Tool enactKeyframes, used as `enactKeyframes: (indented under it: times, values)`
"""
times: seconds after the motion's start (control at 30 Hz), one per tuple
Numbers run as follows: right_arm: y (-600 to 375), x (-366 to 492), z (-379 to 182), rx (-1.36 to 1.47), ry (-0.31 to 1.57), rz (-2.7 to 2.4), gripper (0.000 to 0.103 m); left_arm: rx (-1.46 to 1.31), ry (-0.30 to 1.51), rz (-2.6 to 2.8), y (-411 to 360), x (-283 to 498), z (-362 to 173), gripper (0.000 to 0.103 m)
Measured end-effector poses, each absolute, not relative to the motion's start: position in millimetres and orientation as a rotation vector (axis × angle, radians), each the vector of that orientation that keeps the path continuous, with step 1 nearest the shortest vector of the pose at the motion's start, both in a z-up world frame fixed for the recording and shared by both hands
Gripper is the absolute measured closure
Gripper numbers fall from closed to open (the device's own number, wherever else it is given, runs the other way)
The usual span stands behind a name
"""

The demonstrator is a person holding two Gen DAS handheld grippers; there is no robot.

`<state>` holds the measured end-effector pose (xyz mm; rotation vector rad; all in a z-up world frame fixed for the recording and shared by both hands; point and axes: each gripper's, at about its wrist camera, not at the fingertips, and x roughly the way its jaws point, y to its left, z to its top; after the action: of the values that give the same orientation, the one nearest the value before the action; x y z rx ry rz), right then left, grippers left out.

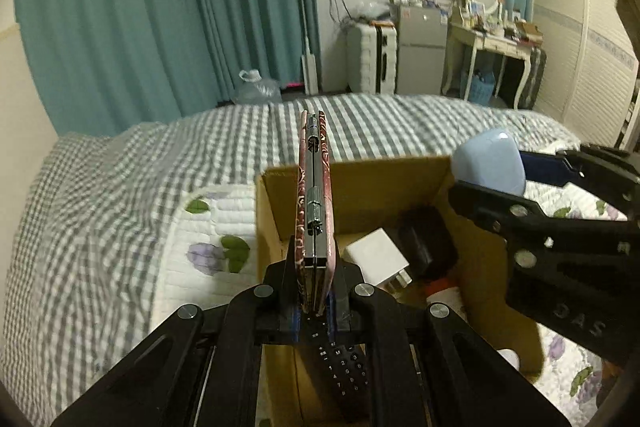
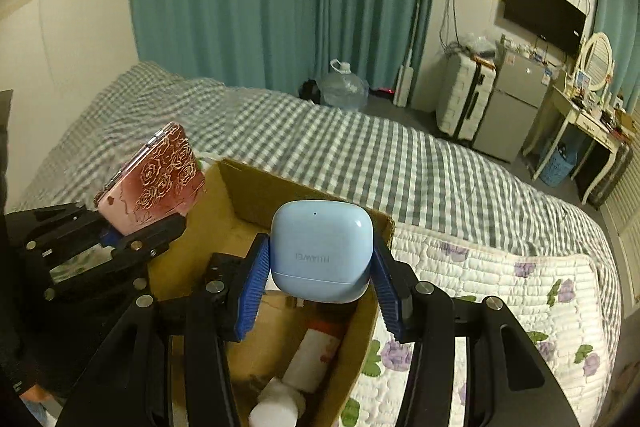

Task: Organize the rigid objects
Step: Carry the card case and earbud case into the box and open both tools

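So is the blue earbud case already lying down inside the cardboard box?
No, the blue earbud case is clamped between the right gripper's fingers, above the cardboard box.

checked bed [image 1: 100,195], floral quilt [image 2: 500,291], cardboard box [image 2: 240,195]

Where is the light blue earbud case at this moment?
The light blue earbud case is gripped in the right gripper, centre of the right wrist view, held above the open cardboard box on the bed.
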<state>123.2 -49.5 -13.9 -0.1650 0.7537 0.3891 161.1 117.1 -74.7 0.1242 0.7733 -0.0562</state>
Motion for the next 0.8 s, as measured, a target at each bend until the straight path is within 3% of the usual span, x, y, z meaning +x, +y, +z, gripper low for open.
enactKeyframes:
  times: [0.57,0.67,0.7,0.73,0.77,0.8]
  values:
    - [-44.4,165.0,-66.1,-0.156,0.866,0.299,0.053,0.122,0.906,-0.082,116.1,178.8,-112.4,0.092]
    - [-46.3,161.5,-62.8,-0.132,0.857,0.319,0.041,0.106,0.911,-0.094,115.4,179.5,-110.8,0.090]
    - [-45.0,159.7,-60.4,-0.122,0.853,0.327,0.037,0.103,0.904,-0.098,115.4,179.6,-109.2,0.083]
    - [-45.3,158.1,-58.0,-0.121,0.846,0.323,0.029,0.107,0.888,-0.090,114.3,178.6,-106.3,0.064]
    - [-44.9,156.8,-56.1,-0.126,0.838,0.311,0.026,0.113,0.875,-0.081,113.8,177.9,-103.7,0.052]
    - [-45.5,154.4,-52.6,-0.133,0.822,0.293,0.024,0.109,0.856,-0.087,113.3,176.4,-100.2,0.047]
